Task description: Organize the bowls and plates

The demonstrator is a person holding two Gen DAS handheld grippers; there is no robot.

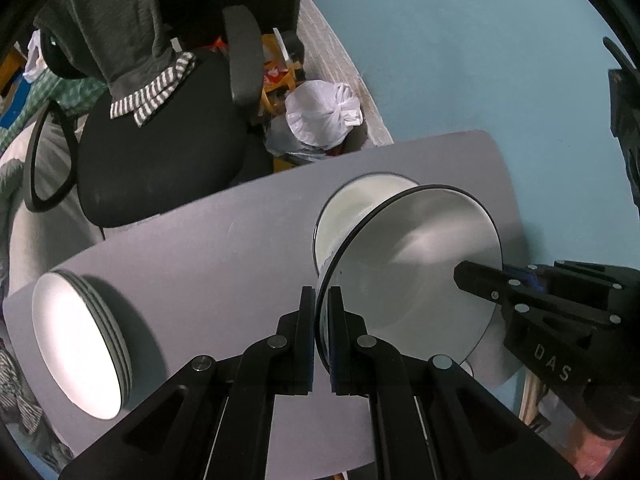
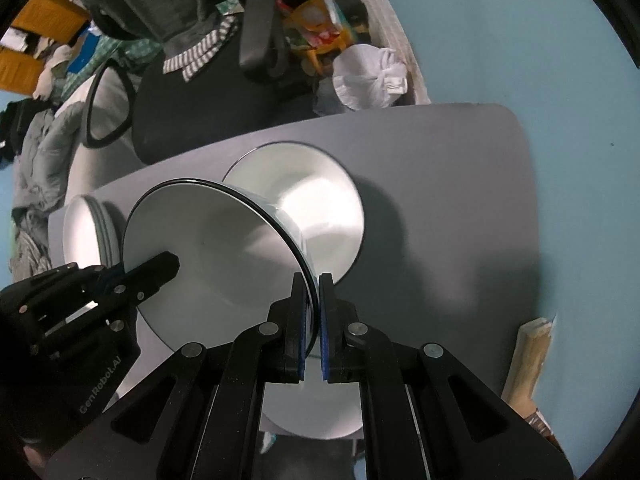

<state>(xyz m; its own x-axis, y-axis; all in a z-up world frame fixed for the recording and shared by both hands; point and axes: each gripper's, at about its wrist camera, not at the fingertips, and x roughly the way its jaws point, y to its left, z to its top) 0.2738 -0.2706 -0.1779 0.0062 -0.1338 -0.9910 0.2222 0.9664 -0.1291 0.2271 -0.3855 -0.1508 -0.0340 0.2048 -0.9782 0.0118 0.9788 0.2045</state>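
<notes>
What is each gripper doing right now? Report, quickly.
Left gripper: shut on the white black-rimmed bowl, near rim.
Right gripper: shut on the same bowl's opposite rim.

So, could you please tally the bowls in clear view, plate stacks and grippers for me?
Bowls: 2 (held bowl, back bowl)
Plate stacks: 1 (plate stack)
Grippers: 2 (left gripper, right gripper), both clamped on the held bowl's rim
Total: 5

From the left wrist we are looking down along the fingers at the grey table (image 1: 224, 248); from the right wrist, likewise, close in. Both views are sharing the black-rimmed bowl (image 1: 420, 256) (image 2: 224, 240), probably from opposite sides.
</notes>
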